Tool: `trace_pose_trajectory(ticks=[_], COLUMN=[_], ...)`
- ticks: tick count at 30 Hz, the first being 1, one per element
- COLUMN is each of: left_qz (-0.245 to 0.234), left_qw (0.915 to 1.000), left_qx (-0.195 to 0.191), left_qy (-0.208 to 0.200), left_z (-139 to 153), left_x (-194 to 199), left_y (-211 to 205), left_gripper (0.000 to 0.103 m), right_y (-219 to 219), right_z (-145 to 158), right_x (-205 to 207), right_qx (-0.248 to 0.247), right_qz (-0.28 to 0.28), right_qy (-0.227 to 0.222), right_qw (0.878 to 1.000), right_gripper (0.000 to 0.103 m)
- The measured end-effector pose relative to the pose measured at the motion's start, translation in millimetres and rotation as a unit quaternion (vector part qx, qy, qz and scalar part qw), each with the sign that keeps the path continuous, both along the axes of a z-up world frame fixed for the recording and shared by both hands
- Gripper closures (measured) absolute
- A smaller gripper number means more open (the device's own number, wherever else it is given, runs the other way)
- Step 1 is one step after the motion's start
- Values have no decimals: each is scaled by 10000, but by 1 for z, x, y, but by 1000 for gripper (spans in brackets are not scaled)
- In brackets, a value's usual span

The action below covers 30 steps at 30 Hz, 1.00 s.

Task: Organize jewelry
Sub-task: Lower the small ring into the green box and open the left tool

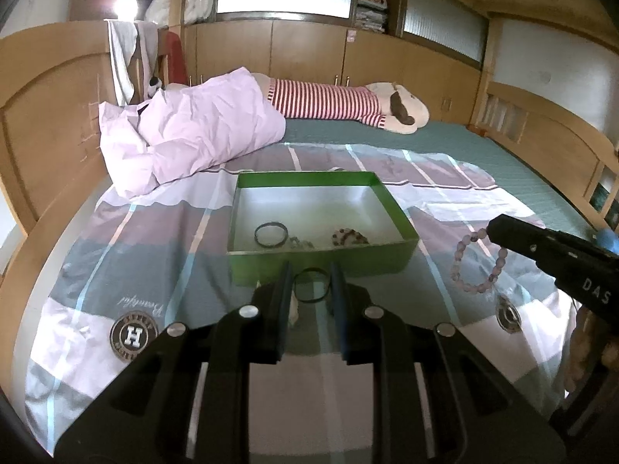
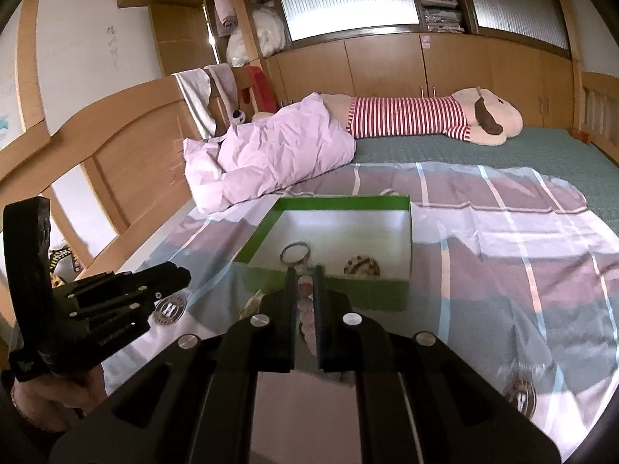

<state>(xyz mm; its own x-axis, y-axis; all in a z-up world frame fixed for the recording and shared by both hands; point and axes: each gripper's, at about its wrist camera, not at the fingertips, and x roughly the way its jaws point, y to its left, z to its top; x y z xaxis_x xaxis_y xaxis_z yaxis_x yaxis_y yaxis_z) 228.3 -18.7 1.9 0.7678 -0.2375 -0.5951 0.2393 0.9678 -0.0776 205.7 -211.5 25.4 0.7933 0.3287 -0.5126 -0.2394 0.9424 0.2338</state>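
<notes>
Bed: covered by a striped sheet, with a pink pillow and a striped plush toy at the far side.

Green box: stands open on the sheet, ahead of both grippers. Inside lie a dark ring bracelet at left and a coiled beaded piece at right.

Left gripper: fingers narrow, closed on a thin black ring that spans the gap between the tips, just short of the box's near wall.

Right gripper: fingers nearly together, clamping a pink beaded bracelet. In its own view the beads run between the fingers. In the left wrist view the loop of the bracelet hangs from the fingertips, right of the box and over the sheet.
</notes>
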Motion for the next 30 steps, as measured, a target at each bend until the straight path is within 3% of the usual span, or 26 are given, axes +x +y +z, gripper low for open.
trace_pose_trajectory(ticks=[8, 15, 16, 17, 18, 19, 21, 24, 26, 30], left_qz=[86, 236, 239, 275, 304, 360, 368, 402, 440, 387], left_qw=[9997, 9979, 9978, 9977, 9980, 9982, 9977, 9958, 9942, 9903], left_qx=[-126, -270, -275, -198, -192, -241, -511, -795, -844, -738], left_qy=[210, 546, 563, 586, 527, 412, 245, -219, -493, -1115], left_z=[-12, -51, -56, -59, -59, -53, -31, 19, 46, 87], left_x=[101, 170, 173, 174, 171, 168, 160, 128, 104, 26], left_y=[-18, -30, -29, -27, -25, -20, -8, 10, 18, 34], left_gripper=[83, 82, 68, 54, 36, 32, 30, 16, 13, 7], right_y=[11, 4, 2, -1, -7, -11, -21, -41, -53, -61], right_z=[-19, -70, -74, -76, -74, -69, -47, -3, 29, 69], right_x=[90, 151, 154, 155, 152, 147, 135, 107, 75, 3], right_qx=[76, 145, 155, 172, 248, 339, 556, 1047, 1265, 876], right_qz=[-170, -499, -509, -544, -591, -619, -697, -764, -759, -844], right_qy=[71, 549, 638, 700, 681, 579, 269, -208, -684, -1565], right_qw=[9998, 9971, 9965, 9959, 9956, 9958, 9957, 9913, 9867, 9802], right_gripper=[95, 92, 77, 51, 40, 33, 30, 27, 18, 13])
